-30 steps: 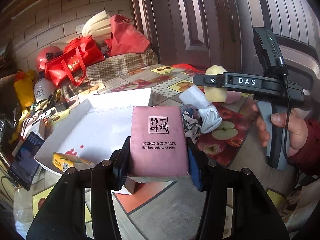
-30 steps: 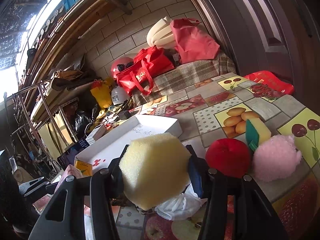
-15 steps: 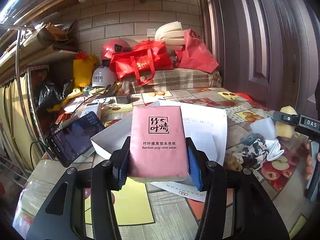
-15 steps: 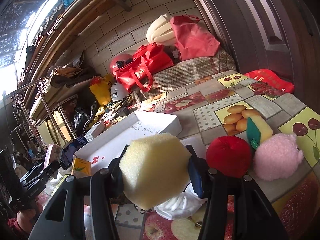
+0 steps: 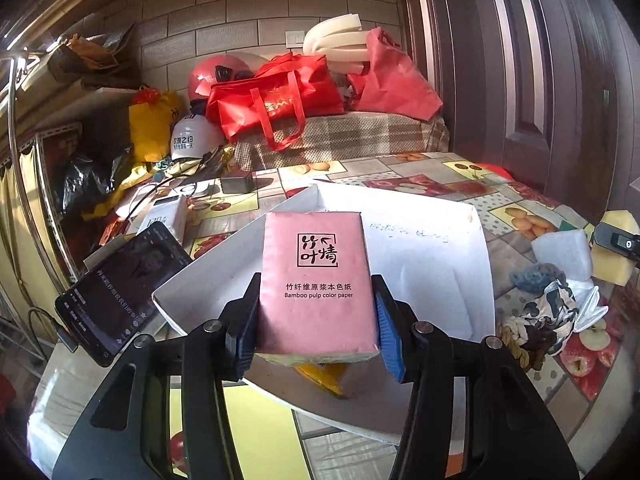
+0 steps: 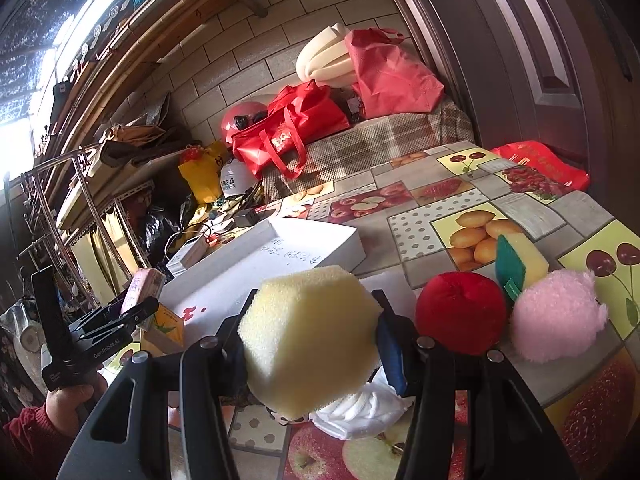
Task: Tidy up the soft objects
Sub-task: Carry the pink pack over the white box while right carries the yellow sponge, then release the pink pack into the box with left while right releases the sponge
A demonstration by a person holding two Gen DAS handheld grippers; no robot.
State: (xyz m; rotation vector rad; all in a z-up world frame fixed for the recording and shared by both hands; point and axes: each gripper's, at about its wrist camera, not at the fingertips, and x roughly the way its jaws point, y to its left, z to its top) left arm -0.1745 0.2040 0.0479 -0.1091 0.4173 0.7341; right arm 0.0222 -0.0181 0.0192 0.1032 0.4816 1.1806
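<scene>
White cardboard tray [image 5: 420, 276] lies mostly bare beneath the left gripper [image 5: 316, 320], which clamps a pink tissue pack [image 5: 316, 280] above its near rim. Right gripper [image 6: 312, 344] squeezes a pale-yellow sponge [image 6: 308, 336].

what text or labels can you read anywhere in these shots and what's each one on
"Bamboo pulp color paper", under Chinese print and a square logo: pink tissue pack held in the left gripper.
"GenRobot.AI": side of the left gripper, in the right wrist view.
Handwriting inside the white box: too faint to read.
Chinese characters on the white helmet: too small.
Lettering on the red bag: blurred.
Phone screen: unreadable.
</scene>
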